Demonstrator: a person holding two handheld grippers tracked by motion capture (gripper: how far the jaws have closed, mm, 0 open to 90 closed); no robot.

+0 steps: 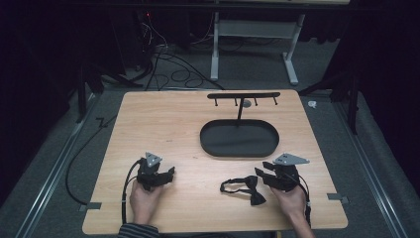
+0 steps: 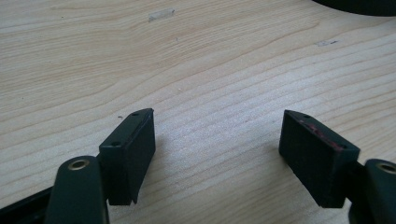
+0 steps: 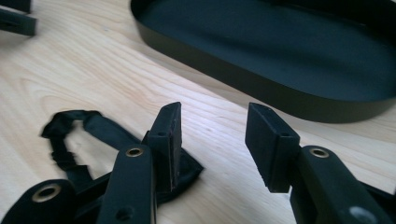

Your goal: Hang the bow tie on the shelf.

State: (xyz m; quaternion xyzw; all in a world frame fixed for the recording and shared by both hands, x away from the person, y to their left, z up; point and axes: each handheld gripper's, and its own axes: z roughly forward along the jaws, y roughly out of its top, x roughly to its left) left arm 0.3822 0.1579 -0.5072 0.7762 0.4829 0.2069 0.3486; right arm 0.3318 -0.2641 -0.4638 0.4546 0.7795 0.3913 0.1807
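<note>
High view: both tools spread, bow tie point(image 1: 242, 189) beside right tool point(image 1: 264, 174), oval tray point(image 1: 239, 151) beyond.

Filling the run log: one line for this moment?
left gripper open, over bare table | right gripper open, beside bow tie | tray empty

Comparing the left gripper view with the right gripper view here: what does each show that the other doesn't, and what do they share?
Left gripper view alone: the left gripper, jaws apart over bare wood. Right gripper view alone: the right gripper, jaws apart, and the black bow tie lying under one jaw. Both share: the wooden table and the black oval tray, just an edge in the left gripper view.
</note>
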